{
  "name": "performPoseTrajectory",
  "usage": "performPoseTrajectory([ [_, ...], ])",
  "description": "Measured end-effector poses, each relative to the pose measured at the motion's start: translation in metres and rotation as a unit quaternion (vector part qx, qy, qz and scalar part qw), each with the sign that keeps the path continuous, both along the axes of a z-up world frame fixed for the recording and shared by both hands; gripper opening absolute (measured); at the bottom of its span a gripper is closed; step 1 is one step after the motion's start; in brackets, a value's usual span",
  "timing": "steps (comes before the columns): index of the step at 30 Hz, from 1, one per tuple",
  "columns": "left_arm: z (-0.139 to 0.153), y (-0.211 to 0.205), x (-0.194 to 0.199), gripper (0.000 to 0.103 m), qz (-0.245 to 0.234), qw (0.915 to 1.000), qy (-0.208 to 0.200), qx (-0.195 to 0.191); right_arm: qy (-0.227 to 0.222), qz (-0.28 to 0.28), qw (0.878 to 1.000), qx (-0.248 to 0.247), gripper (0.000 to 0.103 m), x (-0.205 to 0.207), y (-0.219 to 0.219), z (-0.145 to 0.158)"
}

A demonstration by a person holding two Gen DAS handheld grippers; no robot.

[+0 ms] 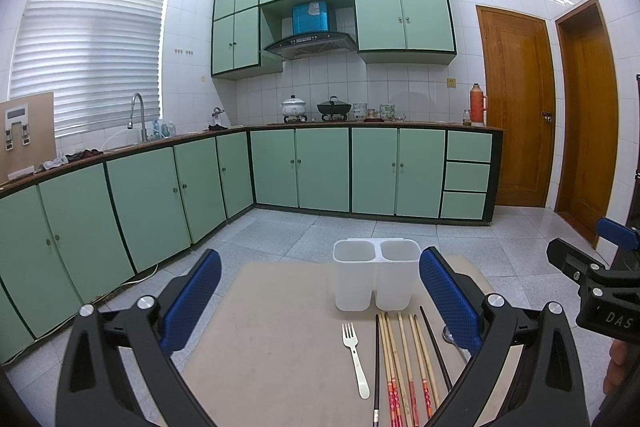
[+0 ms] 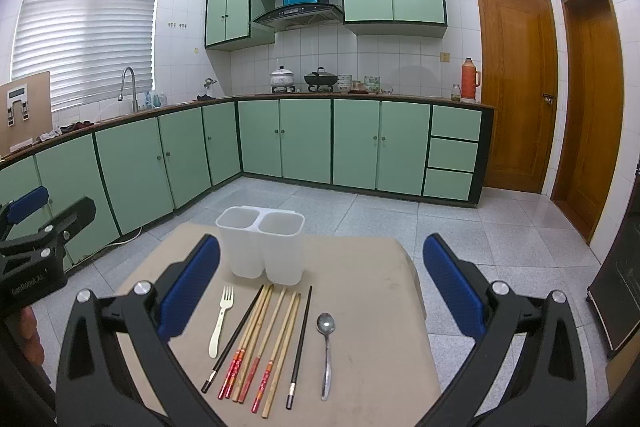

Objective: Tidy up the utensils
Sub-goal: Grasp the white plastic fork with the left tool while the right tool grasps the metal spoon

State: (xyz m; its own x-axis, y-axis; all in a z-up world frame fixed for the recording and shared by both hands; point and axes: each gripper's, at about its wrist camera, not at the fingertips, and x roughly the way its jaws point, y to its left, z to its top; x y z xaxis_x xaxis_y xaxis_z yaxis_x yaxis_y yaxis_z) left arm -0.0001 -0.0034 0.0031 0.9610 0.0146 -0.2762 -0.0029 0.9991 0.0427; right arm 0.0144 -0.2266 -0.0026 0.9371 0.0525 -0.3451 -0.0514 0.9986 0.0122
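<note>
Left wrist view
Left gripper (image 1: pixel 320 291): fingers spread wide, holding nothing.
Holder (image 1: pixel 374 279): one, white, two compartments, at the table's (image 1: pixel 272 327) far edge.
Fork (image 1: pixel 354 359): one, cream, near the holder.
Chopsticks (image 1: pixel 404 367): two black, about six bamboo with red ends.

Right wrist view
Right gripper (image 2: pixel 322 287): spread, empty.
Spoon (image 2: pixel 326 355): one, metal, rightmost of the row.

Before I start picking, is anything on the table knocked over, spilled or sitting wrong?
Nothing stands out. The two-compartment holder stands upright and looks empty. The fork, chopsticks and spoon lie in a flat row in front of it, only slightly fanned. Both grippers, left and right, are open and hold nothing.
</note>
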Motion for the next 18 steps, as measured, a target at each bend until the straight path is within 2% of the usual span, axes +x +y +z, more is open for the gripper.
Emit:
performPoseTrajectory([
  [6,-0.002,0.001,0.002,0.097,0.000,1.0000,0.005,0.001,0.006,-0.002,1.000,-0.001,0.098,0.005,-0.004,-0.001],
  [11,-0.010,0.006,0.016,0.097,0.007,0.9996,0.025,0.008,0.024,-0.011,1.000,-0.015,0.098,0.015,0.003,-0.010],
  [18,-0.049,0.028,0.063,0.097,0.048,0.9933,0.100,0.033,0.116,-0.046,0.991,-0.053,0.098,0.052,-0.004,-0.058],
])
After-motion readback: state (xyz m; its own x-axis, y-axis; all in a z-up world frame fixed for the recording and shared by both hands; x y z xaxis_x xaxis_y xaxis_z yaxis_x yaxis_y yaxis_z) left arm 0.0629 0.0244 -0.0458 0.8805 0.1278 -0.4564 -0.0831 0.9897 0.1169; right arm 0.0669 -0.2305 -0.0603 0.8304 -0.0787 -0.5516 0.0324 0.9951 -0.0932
